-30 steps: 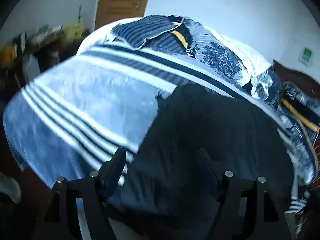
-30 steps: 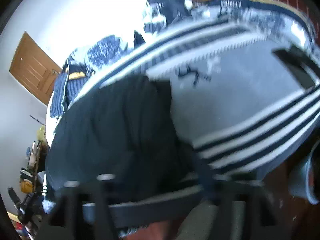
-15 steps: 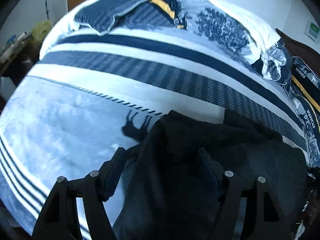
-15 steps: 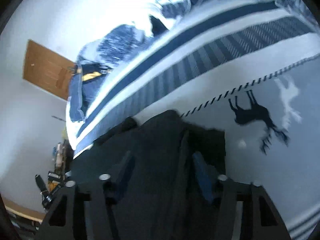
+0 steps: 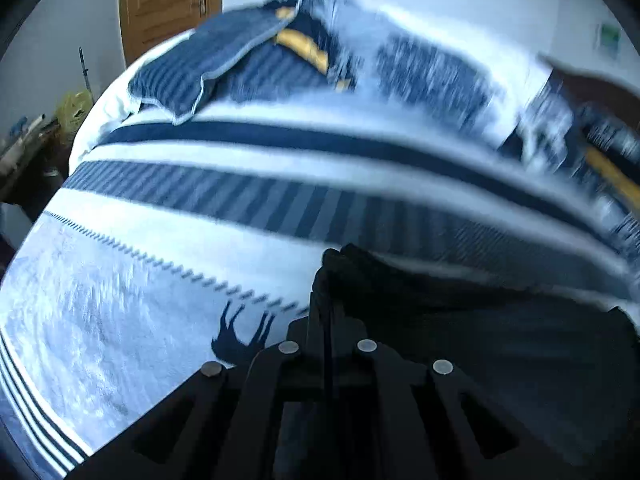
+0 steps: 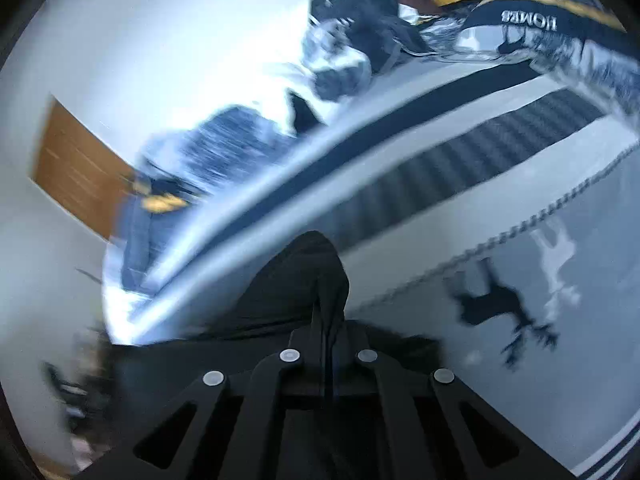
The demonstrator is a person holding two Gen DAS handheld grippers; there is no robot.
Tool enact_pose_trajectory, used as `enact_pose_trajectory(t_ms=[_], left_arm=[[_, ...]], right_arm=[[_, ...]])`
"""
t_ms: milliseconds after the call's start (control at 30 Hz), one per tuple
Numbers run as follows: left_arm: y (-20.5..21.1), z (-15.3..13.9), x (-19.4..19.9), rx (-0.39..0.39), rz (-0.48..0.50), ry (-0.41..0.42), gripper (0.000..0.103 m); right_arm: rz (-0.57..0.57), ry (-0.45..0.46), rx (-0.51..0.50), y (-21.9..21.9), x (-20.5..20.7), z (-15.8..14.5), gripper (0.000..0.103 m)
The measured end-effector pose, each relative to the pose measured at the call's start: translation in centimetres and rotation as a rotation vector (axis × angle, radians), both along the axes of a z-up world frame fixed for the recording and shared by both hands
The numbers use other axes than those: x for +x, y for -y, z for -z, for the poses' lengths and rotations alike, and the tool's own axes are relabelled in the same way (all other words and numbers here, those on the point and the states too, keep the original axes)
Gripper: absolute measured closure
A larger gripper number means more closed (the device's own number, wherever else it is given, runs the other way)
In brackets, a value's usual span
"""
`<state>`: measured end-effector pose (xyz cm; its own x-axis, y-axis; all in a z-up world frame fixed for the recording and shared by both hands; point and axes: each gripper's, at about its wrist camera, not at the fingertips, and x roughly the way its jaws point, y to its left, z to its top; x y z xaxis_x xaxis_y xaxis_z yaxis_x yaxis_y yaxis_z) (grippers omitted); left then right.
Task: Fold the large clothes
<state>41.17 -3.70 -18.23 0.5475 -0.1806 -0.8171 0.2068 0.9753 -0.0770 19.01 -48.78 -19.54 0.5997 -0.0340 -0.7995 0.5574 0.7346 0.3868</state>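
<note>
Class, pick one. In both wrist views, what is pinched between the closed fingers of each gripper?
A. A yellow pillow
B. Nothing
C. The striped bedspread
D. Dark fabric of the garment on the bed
D: the left gripper and right gripper are each shut on a fold of the dark garment lying on the bedspread.

Dark garment (image 5: 460,320) (black, rumpled) lies spread flat, its far edge bunched upward.

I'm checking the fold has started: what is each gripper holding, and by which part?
Both hold the dark garment. The left gripper is shut on its far left corner; the right gripper is shut on a bunched far corner at its right end.
</note>
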Motion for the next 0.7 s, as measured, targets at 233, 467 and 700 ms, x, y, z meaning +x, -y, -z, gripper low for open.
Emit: enact_pose_trajectory(t_ms=[233, 467, 700], left_arm=[[-1.8, -3.1, -1.3, -0.028, -0.090, 0.068, 0.070], [-1.5, -9.6, -8.0, -0.066, -0.137, 0.279, 0.020], [8.5, -4.9, -9.1, 0.088, 0.065, 0.143, 0.020]], right_arm=[[0.051, -0.058, -0.059, -0.8, -1.2, -0.1, 0.097], [0.033, 0.067, -0.165, -5.8, -4.2, -8.0, 0.051], [-0.388, 0.098, -0.109, -18.3, 2.9, -7.4, 0.022]])
